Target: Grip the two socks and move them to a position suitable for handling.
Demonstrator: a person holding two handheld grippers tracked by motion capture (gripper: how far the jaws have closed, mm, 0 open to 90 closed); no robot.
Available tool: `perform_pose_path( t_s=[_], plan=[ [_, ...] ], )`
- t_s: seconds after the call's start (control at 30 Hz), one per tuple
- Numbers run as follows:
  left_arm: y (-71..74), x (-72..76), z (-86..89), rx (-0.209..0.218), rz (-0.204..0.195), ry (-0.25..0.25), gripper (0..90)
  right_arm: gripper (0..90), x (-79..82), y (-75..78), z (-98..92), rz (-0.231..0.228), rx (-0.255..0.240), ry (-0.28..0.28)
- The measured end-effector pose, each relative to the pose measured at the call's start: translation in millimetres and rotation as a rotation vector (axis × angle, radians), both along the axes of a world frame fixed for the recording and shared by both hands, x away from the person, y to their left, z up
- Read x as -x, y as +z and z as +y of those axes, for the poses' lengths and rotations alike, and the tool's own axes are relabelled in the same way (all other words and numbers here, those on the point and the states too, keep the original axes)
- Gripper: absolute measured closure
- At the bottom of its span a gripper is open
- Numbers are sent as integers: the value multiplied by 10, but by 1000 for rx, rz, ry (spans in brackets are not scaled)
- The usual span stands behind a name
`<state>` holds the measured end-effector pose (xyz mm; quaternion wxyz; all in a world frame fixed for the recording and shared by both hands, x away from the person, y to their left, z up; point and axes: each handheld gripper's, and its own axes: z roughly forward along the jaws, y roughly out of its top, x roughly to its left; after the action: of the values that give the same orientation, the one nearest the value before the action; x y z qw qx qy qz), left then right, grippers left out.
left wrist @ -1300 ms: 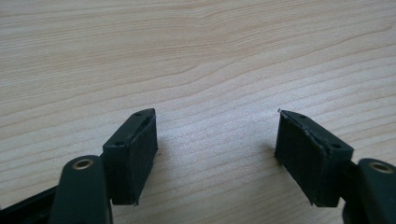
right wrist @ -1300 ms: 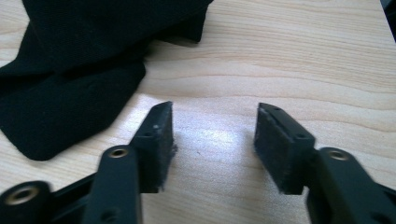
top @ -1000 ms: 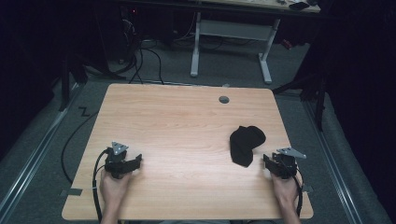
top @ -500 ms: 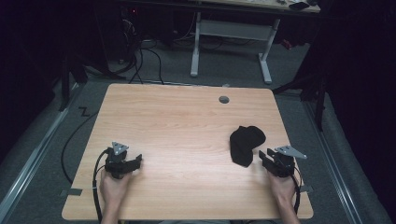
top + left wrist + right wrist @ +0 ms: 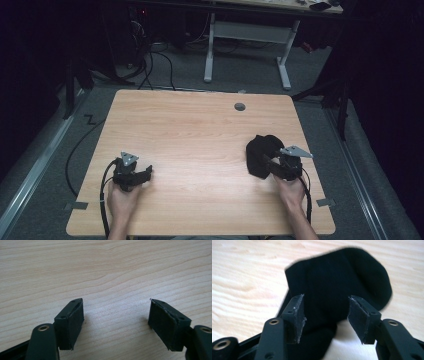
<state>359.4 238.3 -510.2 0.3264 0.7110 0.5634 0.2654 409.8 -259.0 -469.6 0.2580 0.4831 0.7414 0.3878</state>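
A black sock [image 5: 259, 152] lies crumpled on the wooden table [image 5: 200, 135], toward its right side. My right gripper [image 5: 268, 162] hovers at the sock's near right edge. Its jaws have just been opening and stand apart. In the right gripper view the sock [image 5: 342, 277] lies under and beyond the right gripper [image 5: 325, 313], and neither pad presses on it. My left gripper [image 5: 148, 173] rests near the table's front left. In the left gripper view the left gripper [image 5: 116, 315] is open over bare wood, with nothing between its pads.
A small grey round cap [image 5: 240, 106] sits in the tabletop near the far edge. Behind the table stand a white desk frame [image 5: 245, 32] and loose cables [image 5: 150, 60] on the floor. Each gripper trails a black cable off the front edge.
My right gripper has moved forward and left onto the sock's edge, rising a little, and its jaws have widened. The left gripper and the sock have stayed put.
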Motion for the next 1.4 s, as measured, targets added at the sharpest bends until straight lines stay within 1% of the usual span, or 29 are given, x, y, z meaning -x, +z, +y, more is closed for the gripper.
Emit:
perform_pose_path(
  t_s=[0.07, 0.1, 0.17, 0.27, 0.4, 0.47, 0.5, 0.53, 0.6, 0.7, 0.77, 0.87, 0.93, 1.03, 1.1, 1.17, 1.27, 1.37, 1.4],
  plan=[
    [0, -6, -1, 0, 0, -2, 287, 416, -47, 19, 46, 4, 10, 18],
    [0, -5, -1, 0, 0, -2, 286, 411, -76, 24, 70, -4, 25, 23],
    [0, -3, -2, 1, 0, -3, 286, 384, -130, 15, 93, 9, 30, 29],
    [0, 0, -2, 1, 0, -3, 285, 346, -210, -33, 134, 33, 26, 34],
    [0, 0, -2, 2, 0, -3, 285, 303, -291, -99, 195, 31, 40, 41],
    [0, 0, -2, 2, 0, -3, 284, 286, -334, -138, 204, 46, 23, 44],
    [0, 0, -1, 1, 1, -4, 285, 285, -354, -169, 215, 51, 22, 47],
    [0, 0, -2, 1, 0, -3, 285, 284, -368, -191, 225, 54, 28, 47],
    [0, 2, -2, 1, 0, -3, 284, 281, -410, -256, 251, 77, 42, 48],
    [0, 2, -2, 1, 1, -3, 285, 328, -435, -315, 287, 85, 70, 37],
    [0, 2, -1, 2, 1, -3, 285, 404, -437, -331, 299, 76, 95, 23],
    [1, 2, 1, 2, 2, -4, 284, 531, -431, -325, 280, 69, 97, 11],
    [0, 2, 2, 4, 1, -4, 283, 633, -428, -319, 256, 66, 99, 7],
    [1, 2, 4, 7, 1, -4, 285, 757, -439, -297, 207, 68, 89, 14],
    [1, 2, 9, 13, 0, -4, 284, 792, -447, -265, 186, 75, 72, 7],
    [1, 2, 15, 18, 0, -5, 284, 807, -446, -216, 173, 61, 73, 4],
    [1, 2, 4, 8, 0, -5, 284, 818, -442, -125, 129, 35, 46, 1],
    [0, 2, -1, 4, 1, -9, 283, 818, -420, -50, 67, 45, 2, 2],
    [0, 3, 1, 6, 1, -10, 283, 818, -406, -30, 53, 33, 9, 2]
  ],
)
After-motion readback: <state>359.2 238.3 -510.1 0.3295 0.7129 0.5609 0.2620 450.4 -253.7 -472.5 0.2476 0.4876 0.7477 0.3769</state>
